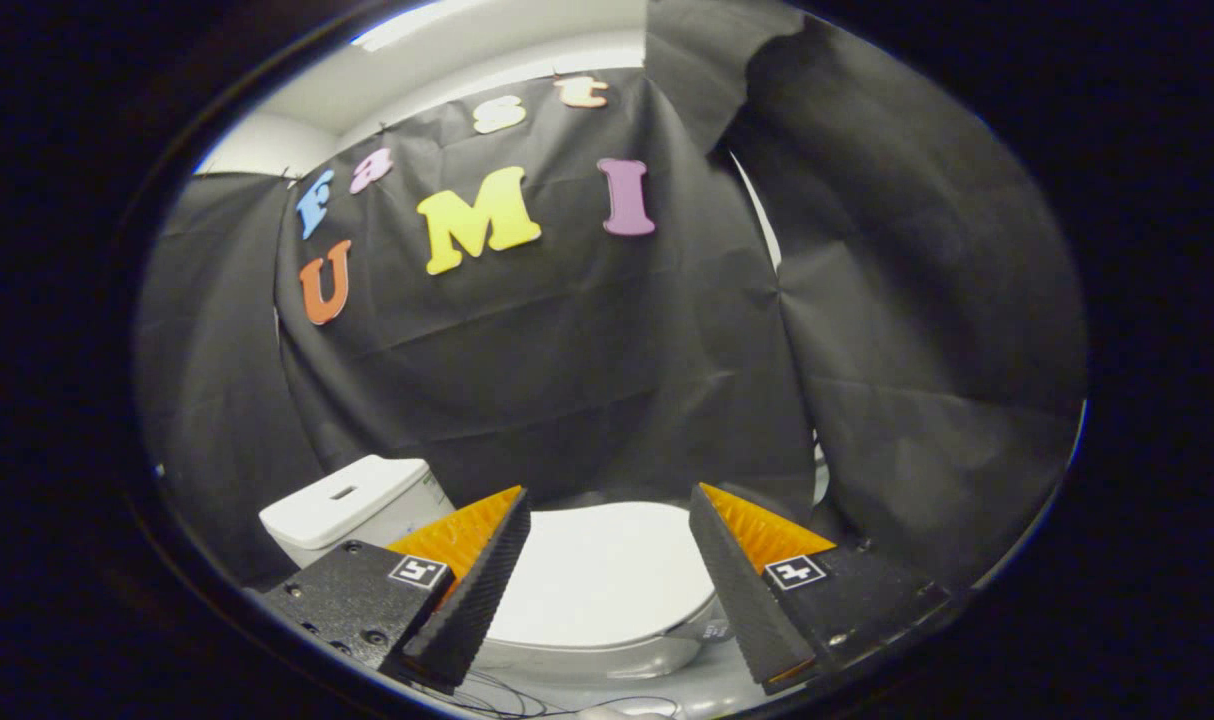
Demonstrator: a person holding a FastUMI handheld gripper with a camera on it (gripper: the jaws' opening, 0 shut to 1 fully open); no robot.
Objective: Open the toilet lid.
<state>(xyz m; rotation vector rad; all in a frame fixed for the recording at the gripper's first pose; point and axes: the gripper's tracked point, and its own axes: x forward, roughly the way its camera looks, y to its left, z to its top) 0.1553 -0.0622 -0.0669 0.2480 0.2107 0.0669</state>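
So my hand-held gripper (607, 560) is spread wide right now, nothing between the fingers (472, 590) but air. The toilet lid (602, 575) sits below and just beyond them, shut flat on the bowl, showing through the gap between the two tips. The cistern (352, 505) is just past the lid's far left end, against the black cloth wall (567, 380).

What worries me: that lid looks like smooth glossy white plastic, rounded oval with a soft curved edge, so I'd guess a finger could skate off the rim instead of hooking under it. The seam between the lid and the bowl rim (597, 655) looks thin, so coming in too high means just pushing on the top. The ridged faces on the fingers should help some. There are also thin wires (507, 700) lying near the bowl's base, a snag risk if I dip low.
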